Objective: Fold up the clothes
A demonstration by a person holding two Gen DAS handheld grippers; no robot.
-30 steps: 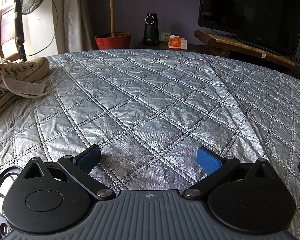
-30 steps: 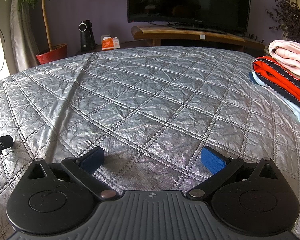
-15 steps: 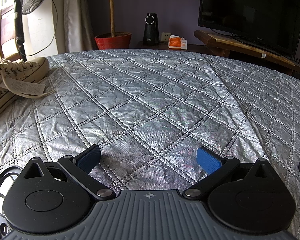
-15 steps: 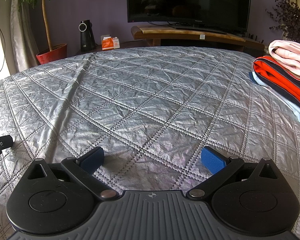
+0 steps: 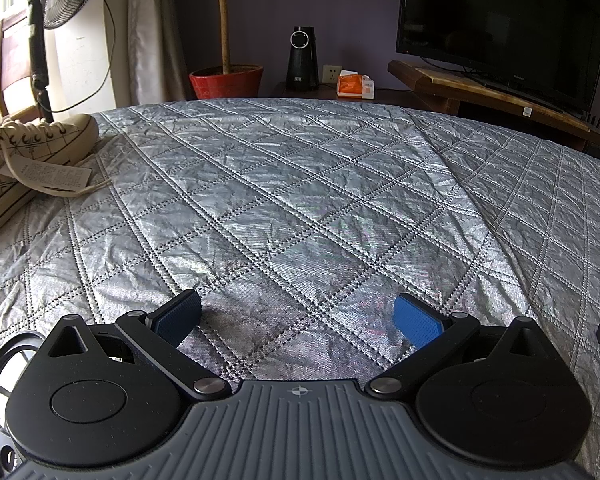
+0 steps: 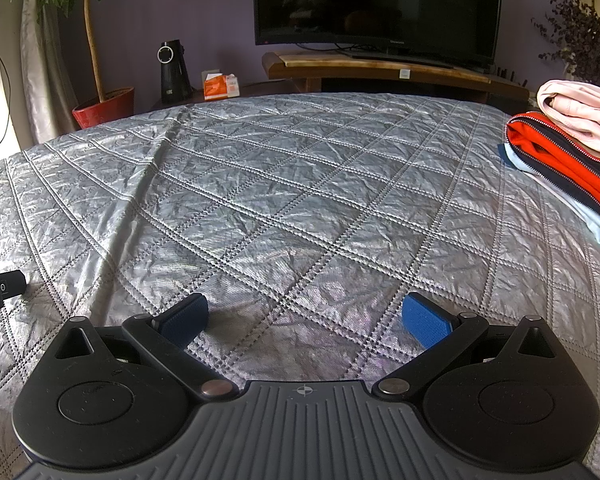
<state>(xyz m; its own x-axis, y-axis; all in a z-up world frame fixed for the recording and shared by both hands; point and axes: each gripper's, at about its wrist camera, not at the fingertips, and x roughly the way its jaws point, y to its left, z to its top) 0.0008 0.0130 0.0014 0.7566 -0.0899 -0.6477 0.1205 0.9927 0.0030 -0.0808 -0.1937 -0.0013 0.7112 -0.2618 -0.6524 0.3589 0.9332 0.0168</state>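
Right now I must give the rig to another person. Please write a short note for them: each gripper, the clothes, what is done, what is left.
Left gripper: open, empty, low over the silver quilt.
Right gripper: open, empty, also low over the quilt.
Clothes: a folded stack lies at the quilt's right edge, with a pink garment on top, a red and navy zip garment under it and a pale blue one at the bottom.
Done: those three look folded.
Left: no unfolded garment is in view. A shoe with a paper tag lies at the left edge.
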